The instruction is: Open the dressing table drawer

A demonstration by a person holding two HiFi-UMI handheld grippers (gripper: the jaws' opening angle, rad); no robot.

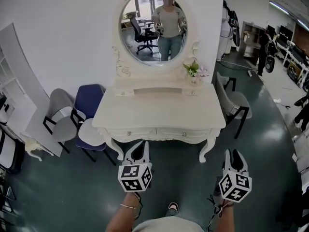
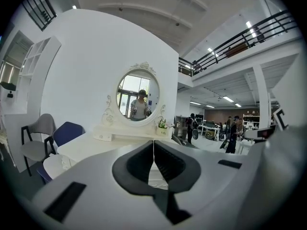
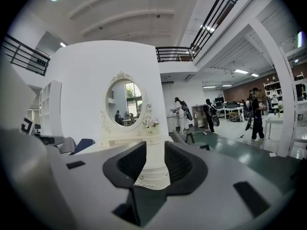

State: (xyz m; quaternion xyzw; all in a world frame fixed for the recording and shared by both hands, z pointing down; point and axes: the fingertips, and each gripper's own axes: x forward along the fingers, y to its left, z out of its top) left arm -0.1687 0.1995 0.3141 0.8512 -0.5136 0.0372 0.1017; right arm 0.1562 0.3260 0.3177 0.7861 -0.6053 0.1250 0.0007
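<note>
Approach phase, neither tool on anything yet. Left tool [image 1: 140, 148] closed and empty. Right tool [image 1: 231, 153] jaws apart, nothing between them. Both are near the counter [image 1: 159, 108] front, not touching it. Two drawers sit side by side in the apron under the top: left drawer [image 1: 142, 132] and right drawer [image 1: 198, 134], both look shut (can't tell which one is meant). Fronts face the person; long axis runs left-right along the counter edge, so travel should be straight out toward the person. My take: bring the open right tool in level on the small knob [image 1: 184, 134], centre it, close, pull square to the front, since sideways drag could bind it
</note>
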